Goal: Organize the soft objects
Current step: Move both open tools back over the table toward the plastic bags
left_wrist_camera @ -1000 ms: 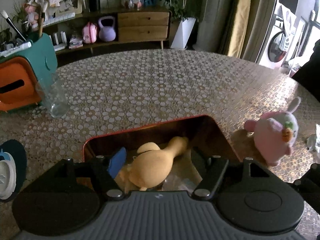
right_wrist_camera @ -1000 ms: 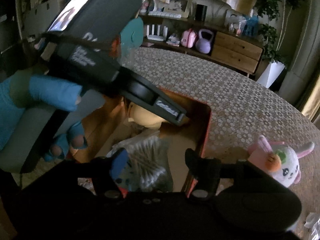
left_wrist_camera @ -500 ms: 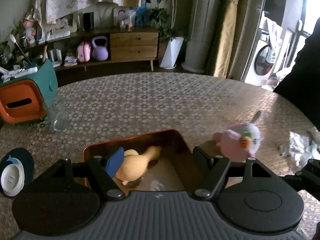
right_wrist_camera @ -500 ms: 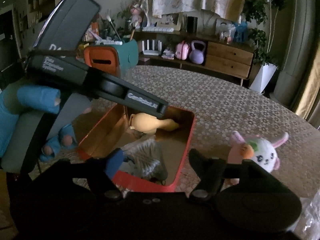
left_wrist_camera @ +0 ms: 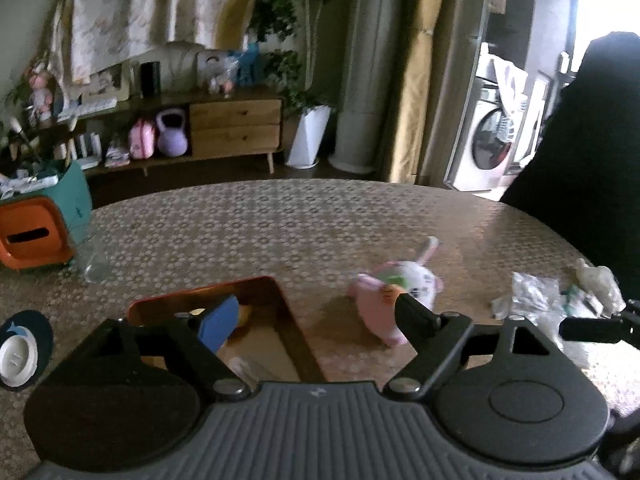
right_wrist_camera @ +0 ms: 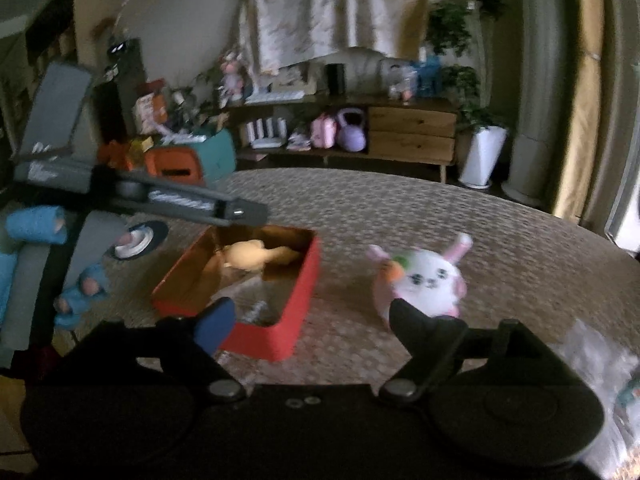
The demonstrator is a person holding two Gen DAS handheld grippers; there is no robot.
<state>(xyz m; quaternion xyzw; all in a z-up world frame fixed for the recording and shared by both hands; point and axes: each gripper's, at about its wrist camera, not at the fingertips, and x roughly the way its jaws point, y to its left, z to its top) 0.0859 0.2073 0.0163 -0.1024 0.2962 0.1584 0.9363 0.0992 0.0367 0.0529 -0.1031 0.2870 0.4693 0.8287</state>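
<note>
The pink and white bunny toy (right_wrist_camera: pixel 424 278) sits on the round table (right_wrist_camera: pixel 400 208), just beside the red box (right_wrist_camera: pixel 298 296), on its right side and not in it. It is round and fluffy, with a little orange carrot on its head and two thin ears poking up. It has no real long side, so it can be pinched from almost any way. The right gripper (right_wrist_camera: pixel 310 314) is the nearer one, I think. The bunny lies a bit ahead and to the right of its fingers, just past the black right finger. The left gripper (left_wrist_camera: pixel 310 314) sees the bunny ahead and to the right too. Both grippers have their jaws opening, and nothing is between them. Inside the box lies a soft yellow duck toy (right_wrist_camera: pixel 256 256) with a long neck, and something crinkly and clear is under it. The table cover is bumpy with small flower shapes. Some shiny plastic bags (left_wrist_camera: pixel 536 296) lie far off to the right, and a hand in a blue glove (right_wrist_camera: pixel 82 288) holds the left tool
</note>
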